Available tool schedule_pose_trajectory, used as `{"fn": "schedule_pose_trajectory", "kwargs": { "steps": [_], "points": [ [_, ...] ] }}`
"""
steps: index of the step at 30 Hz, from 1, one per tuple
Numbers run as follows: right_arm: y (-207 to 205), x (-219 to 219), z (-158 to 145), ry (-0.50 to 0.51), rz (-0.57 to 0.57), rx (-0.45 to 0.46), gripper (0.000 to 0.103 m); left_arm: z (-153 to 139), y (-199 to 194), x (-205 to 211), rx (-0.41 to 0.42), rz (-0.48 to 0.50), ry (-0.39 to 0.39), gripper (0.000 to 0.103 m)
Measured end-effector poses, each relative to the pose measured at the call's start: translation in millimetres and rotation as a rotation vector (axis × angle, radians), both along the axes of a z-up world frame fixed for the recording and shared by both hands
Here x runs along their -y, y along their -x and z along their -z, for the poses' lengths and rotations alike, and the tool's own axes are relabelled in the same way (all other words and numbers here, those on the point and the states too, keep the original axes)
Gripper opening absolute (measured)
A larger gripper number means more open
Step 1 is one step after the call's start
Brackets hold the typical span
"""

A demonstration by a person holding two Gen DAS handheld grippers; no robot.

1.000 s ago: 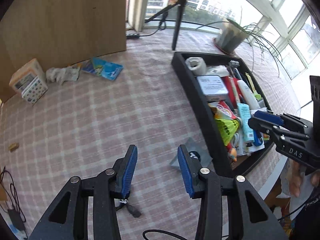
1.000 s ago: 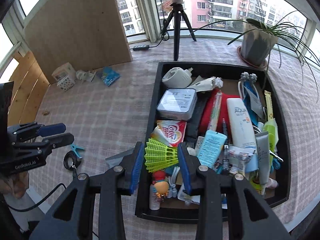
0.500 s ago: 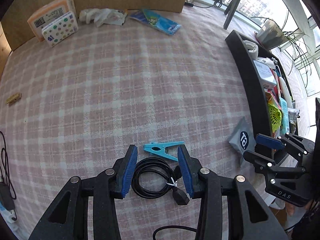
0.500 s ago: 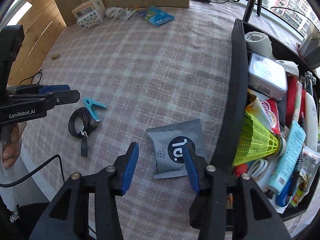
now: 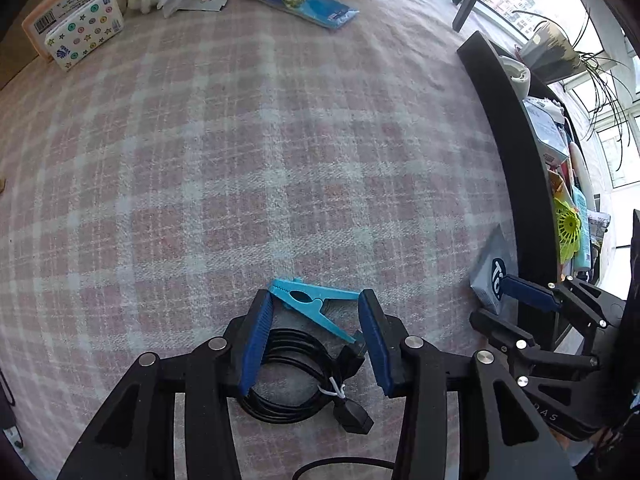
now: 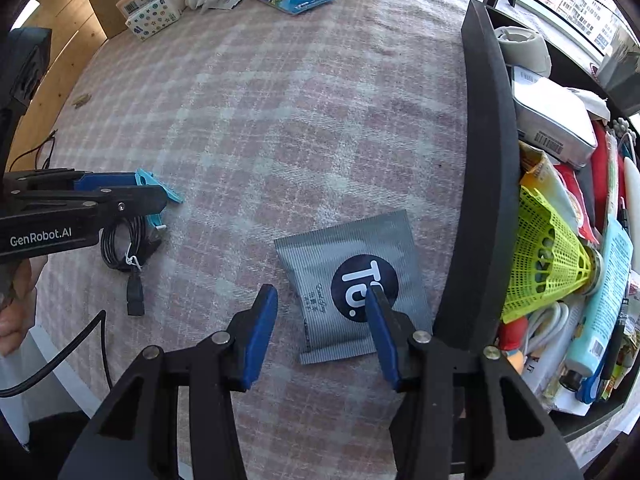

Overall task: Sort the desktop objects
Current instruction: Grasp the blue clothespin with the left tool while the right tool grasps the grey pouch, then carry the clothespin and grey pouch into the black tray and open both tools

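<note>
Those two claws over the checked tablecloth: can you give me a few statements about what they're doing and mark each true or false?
1. The left claw is open above a blue clothespin and a coiled black cable. True.
2. The right claw grips the grey sachet. False: it is open, and the sachet lies flat on the cloth.
3. The yellow shuttlecock lies in the black tray. True.
4. The grey sachet is inside the tray. False: it lies beside the tray's wall.

Surface: pink plaid tablecloth (image 5: 248, 152)
On it: blue clip (image 5: 310, 304), black cable (image 5: 296, 376), grey sachet (image 6: 352, 280), black tray (image 6: 486, 184), tissue packs (image 5: 76, 24)
</note>
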State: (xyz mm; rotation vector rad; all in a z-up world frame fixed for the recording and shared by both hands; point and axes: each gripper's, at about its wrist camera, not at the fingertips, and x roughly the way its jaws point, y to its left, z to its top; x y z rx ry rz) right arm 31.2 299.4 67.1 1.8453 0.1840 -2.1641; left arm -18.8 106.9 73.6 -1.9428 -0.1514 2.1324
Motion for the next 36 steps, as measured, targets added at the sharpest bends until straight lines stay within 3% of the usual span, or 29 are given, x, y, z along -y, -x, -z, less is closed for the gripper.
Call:
{"fn": "schedule_pose_trajectory", "kwargs": {
  "steps": [7,14,16,19,22,29,34,36],
  "points": [
    [4,7,4,-0.058,-0.026,-0.043,0.045,1,15,-17,-0.004,0.031,-0.02,0.042],
    [2,12,6,-0.112,-0.064,-0.082,0.044,0,-1,-32,-0.058,0.071,0.071,0.041],
    [3,8,5,-0.121,-0.051,-0.099,0.028,-1,-8,-34,-0.093,0.076,0.106,0.038],
    [7,4,3,-0.093,-0.034,-0.108,0.021,-1,-15,-37,-0.142,0.094,0.159,0.02],
    [14,0,-2,-0.055,-0.01,-0.117,0.015,-2,-17,-31,-0.141,0.08,0.13,0.02],
    [31,-32,-23,0.17,0.115,-0.091,0.011,-22,-14,-11,-0.16,0.006,0.073,0.02],
    [33,-47,-52,0.232,0.163,-0.117,0.009,-38,0,8,-0.187,-0.003,0.052,0.02],
    [33,-33,-59,0.244,0.173,-0.132,0.009,-43,3,9,-0.184,-0.011,0.033,0.02]
  ]
}}
